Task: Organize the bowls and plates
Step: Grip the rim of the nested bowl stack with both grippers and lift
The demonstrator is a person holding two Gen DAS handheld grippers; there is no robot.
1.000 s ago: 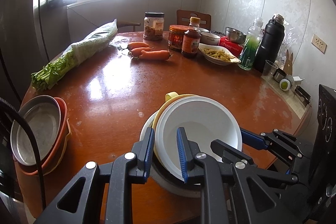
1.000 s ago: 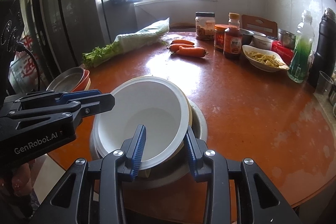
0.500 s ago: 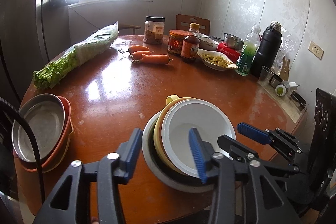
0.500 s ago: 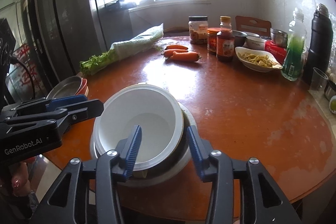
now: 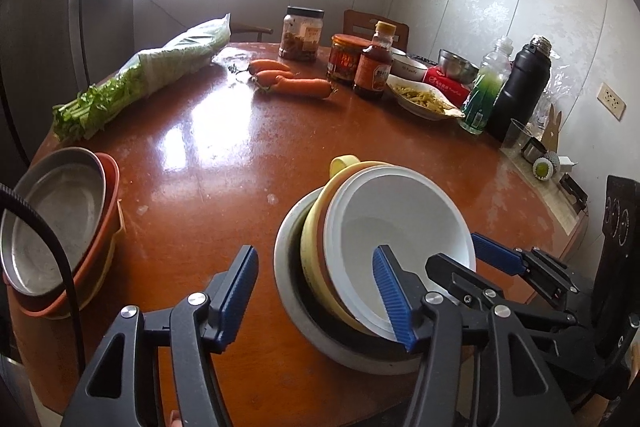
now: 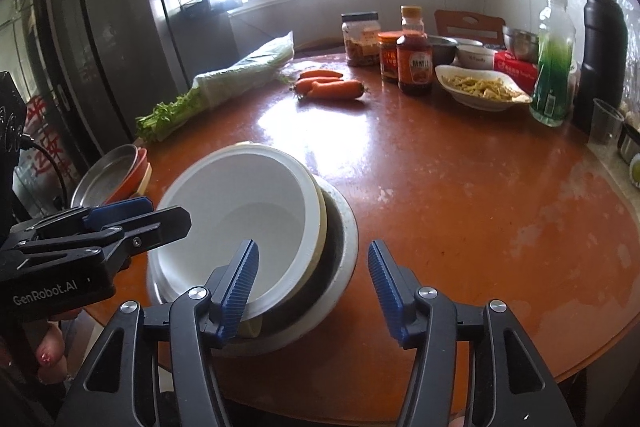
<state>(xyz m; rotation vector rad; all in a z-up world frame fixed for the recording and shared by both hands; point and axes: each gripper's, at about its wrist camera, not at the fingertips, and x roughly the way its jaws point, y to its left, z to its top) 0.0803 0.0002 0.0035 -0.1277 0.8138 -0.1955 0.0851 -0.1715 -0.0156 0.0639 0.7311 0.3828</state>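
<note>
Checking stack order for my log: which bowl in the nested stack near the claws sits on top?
The white plastic bowl; it nests inside the yellow handled bowl, both within the grey outer bowl.

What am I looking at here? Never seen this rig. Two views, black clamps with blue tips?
No robot: a person holds a two-finger gripper in each hand, each with a fisheye camera looking along its fingers. One picture is from the left gripper, the other from the right gripper. Both are open and hold nothing.

On the round table, nearest the grippers, a white bowl sits tilted in a yellow bowl, inside a larger grey-rimmed bowl. At the left edge is a stack of plates, a metal one on top. Further back lie carrots, bagged greens, jars and bottles.
</note>
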